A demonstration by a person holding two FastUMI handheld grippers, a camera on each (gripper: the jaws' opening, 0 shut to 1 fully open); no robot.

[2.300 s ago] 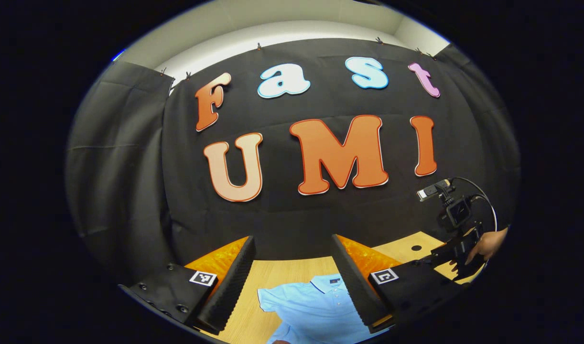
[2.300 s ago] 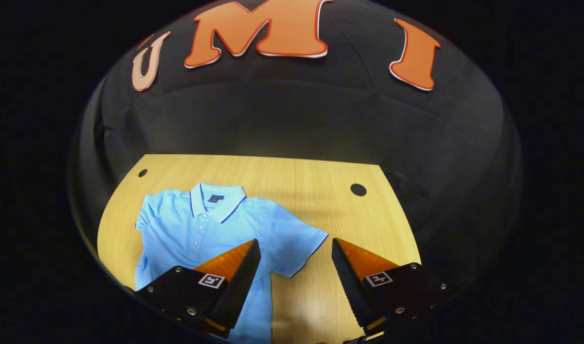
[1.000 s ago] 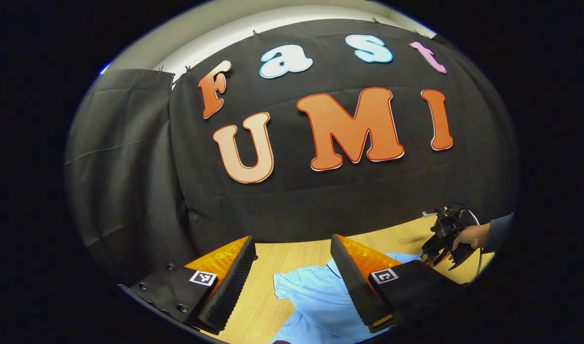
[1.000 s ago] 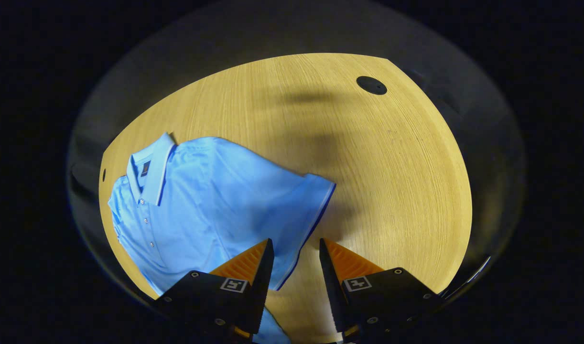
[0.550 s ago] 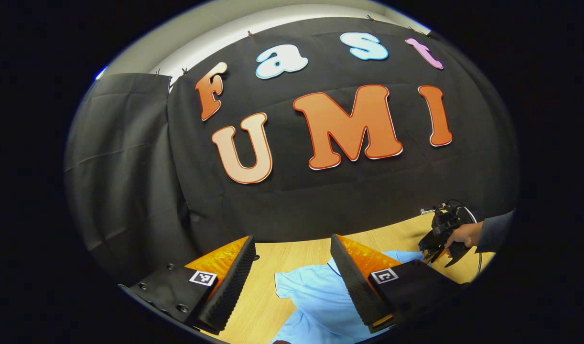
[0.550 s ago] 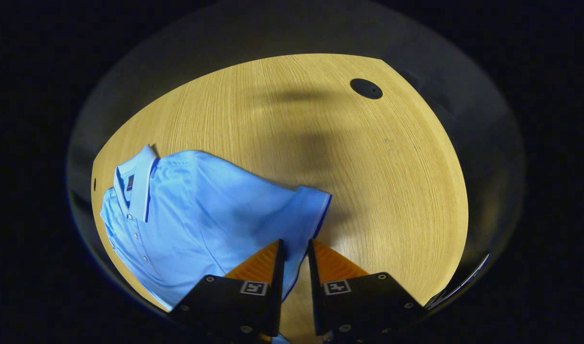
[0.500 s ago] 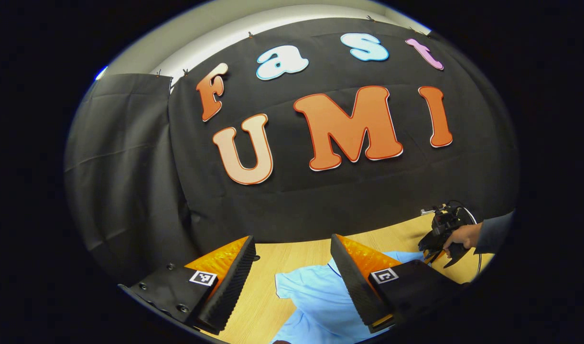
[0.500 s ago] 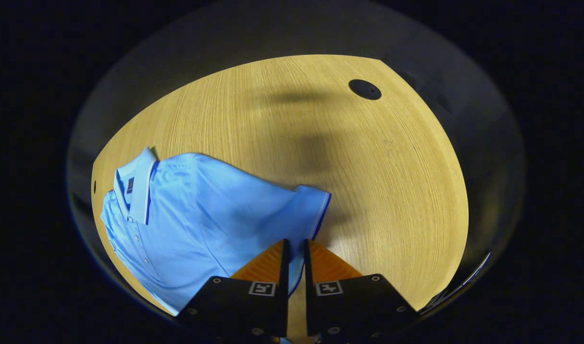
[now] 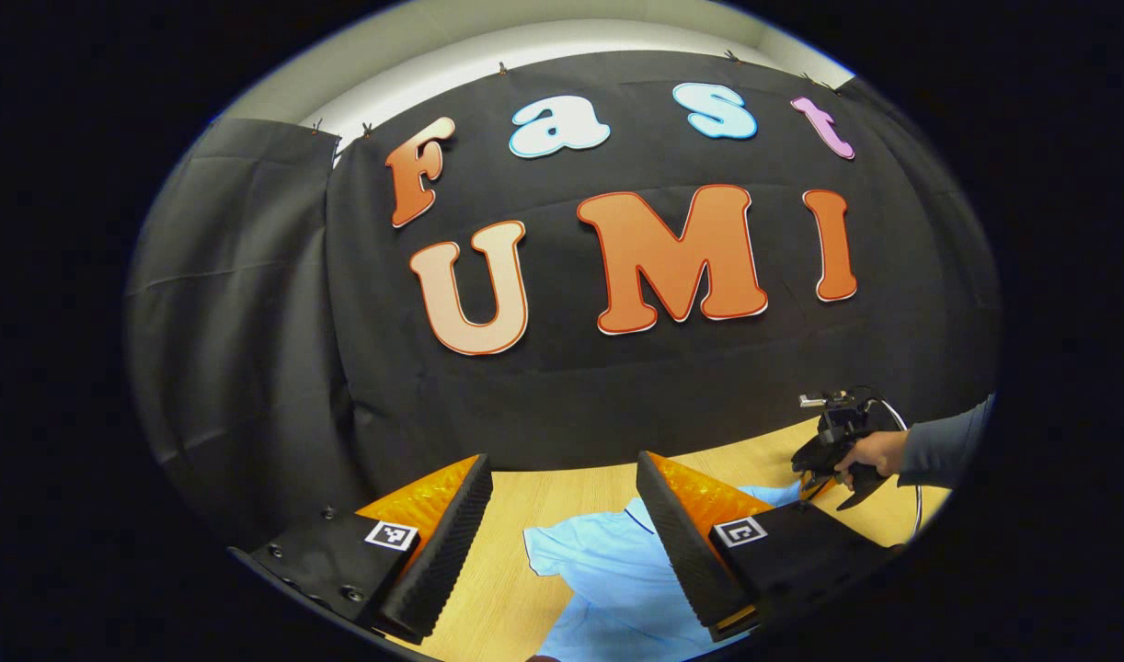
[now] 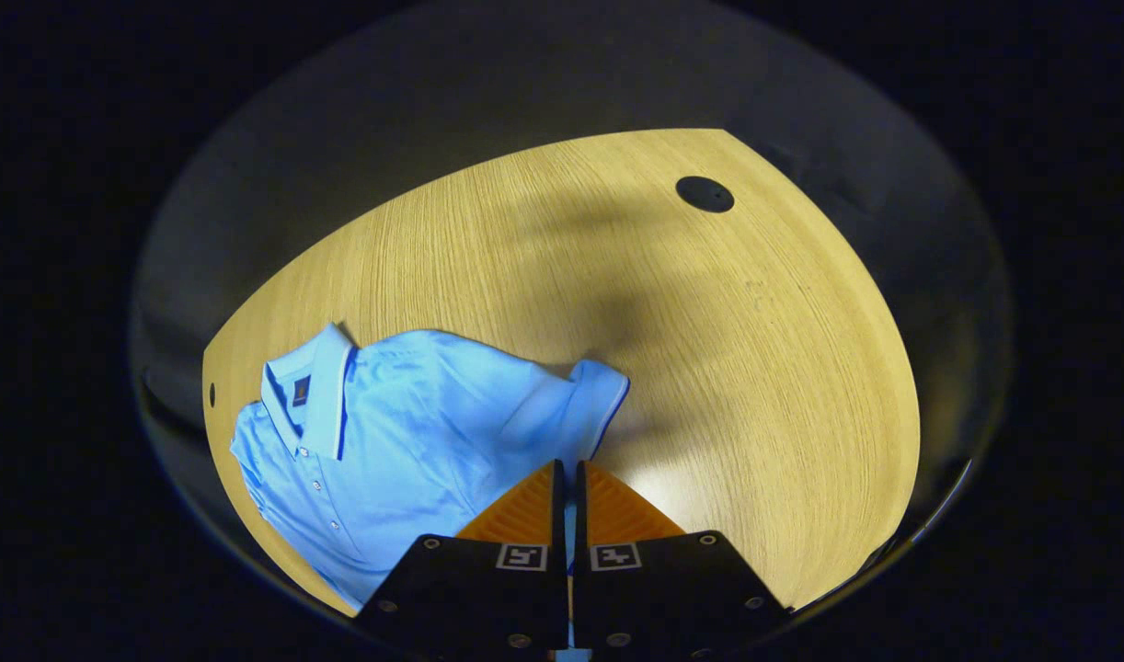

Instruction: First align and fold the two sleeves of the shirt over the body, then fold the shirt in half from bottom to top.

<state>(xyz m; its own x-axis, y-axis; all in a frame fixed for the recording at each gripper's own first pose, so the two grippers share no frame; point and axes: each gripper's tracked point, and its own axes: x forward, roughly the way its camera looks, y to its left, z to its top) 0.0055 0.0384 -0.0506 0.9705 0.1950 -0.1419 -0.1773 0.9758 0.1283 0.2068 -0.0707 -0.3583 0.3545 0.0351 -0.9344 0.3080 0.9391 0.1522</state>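
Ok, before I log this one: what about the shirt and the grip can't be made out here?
- Shirt hem and lower body: cut off by the bottom edge in the right gripper view.
- Sleeve cuff inside the right gripper: hidden by the closed fingers, so how much cloth is pinched is unclear.
- Shirt's other sleeve in the left gripper view: partly hidden; the left gripper finger covers the collar side.
- Collar label: too small.

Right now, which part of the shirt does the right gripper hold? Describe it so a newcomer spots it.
On the wooden table lies a light blue shirt. The right gripper pinches its sleeve, the flap nearest the bare wood, edged with a dark blue stripe.
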